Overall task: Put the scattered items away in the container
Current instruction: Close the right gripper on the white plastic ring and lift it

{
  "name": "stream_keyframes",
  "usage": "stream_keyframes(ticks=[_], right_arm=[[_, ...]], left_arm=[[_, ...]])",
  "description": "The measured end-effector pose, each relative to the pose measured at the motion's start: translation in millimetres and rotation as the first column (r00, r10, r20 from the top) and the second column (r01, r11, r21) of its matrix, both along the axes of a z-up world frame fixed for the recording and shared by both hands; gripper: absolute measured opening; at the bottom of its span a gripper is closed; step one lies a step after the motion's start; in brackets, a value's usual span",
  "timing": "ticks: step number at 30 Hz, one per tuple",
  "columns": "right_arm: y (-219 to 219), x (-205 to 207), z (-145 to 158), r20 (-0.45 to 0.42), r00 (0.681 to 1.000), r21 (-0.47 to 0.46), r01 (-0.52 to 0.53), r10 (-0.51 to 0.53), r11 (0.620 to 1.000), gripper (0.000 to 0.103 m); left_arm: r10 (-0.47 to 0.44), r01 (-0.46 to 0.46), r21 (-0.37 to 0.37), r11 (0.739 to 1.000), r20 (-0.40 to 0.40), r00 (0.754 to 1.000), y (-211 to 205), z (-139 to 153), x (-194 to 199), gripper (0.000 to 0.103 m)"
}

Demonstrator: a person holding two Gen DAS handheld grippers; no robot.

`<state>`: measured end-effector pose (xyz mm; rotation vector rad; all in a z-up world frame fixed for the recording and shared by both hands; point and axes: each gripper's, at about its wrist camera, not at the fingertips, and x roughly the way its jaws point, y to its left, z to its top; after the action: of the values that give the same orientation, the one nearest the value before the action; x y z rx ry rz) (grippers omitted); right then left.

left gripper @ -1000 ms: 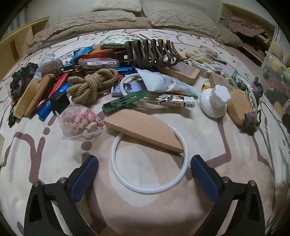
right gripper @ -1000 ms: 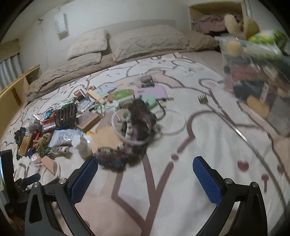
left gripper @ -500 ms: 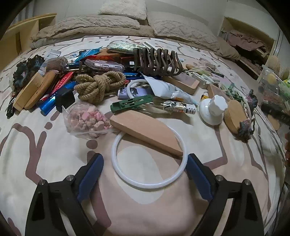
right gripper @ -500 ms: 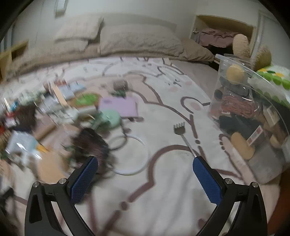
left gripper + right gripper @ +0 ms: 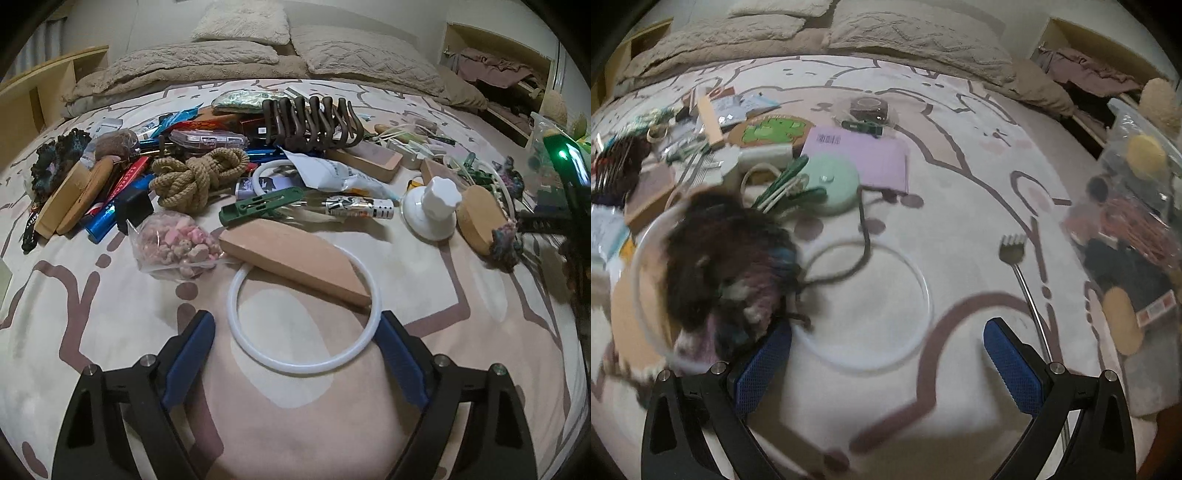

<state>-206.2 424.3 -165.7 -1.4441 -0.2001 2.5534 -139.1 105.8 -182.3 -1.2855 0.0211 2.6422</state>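
In the left wrist view my left gripper (image 5: 295, 350) is open and empty, its fingers either side of a white ring (image 5: 303, 310) lying on the bed, with a tan wooden wedge (image 5: 295, 260) resting across the ring's far side. In the right wrist view my right gripper (image 5: 888, 352) is open and empty above a clear ring (image 5: 864, 306). A dark yarn bundle (image 5: 731, 266) lies by its left finger. The clear container (image 5: 1134, 236), part full, stands at the right.
A heap of items lies behind the left gripper: rope (image 5: 199, 177), bag of pink pieces (image 5: 177, 247), green clip (image 5: 262, 205), white knob (image 5: 432, 210), brown claw clip (image 5: 310, 122). A metal back scratcher (image 5: 1027, 291), mint disc (image 5: 831, 184) and purple pad (image 5: 860, 155) lie near the right gripper.
The left gripper has moved forward and lower toward the white ring. The right gripper has swung and moved down toward the clear ring and yarn bundle.
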Motion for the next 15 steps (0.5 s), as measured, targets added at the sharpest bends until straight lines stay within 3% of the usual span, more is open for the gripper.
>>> stream_keyframes(ticks=[4, 7, 9, 15], right_arm=[[9, -15, -7, 0.003, 1.0, -0.089, -0.003, 0.003, 0.996, 0.103], [14, -11, -8, -0.031, 1.0, -0.16, -0.009, 0.004, 0.987, 0.096], [11, -5, -7, -0.058, 0.998, -0.166, -0.017, 0.007, 0.986, 0.084], [-4, 14, -2, -0.088, 0.996, -0.154, -0.038, 0.024, 0.987, 0.084]], left_arm=[[0.0, 0.0, 0.007, 1.0, 0.0, 1.0, 0, 0, 1, 0.089], [0.0, 0.0, 0.016, 1.0, 0.001, 1.0, -2, 0, 0, 0.089], [0.0, 0.0, 0.017, 1.0, -0.002, 1.0, -2, 0, 1, 0.089], [0.005, -0.005, 0.026, 1.0, -0.009, 1.0, -6, 2, 3, 0.087]])
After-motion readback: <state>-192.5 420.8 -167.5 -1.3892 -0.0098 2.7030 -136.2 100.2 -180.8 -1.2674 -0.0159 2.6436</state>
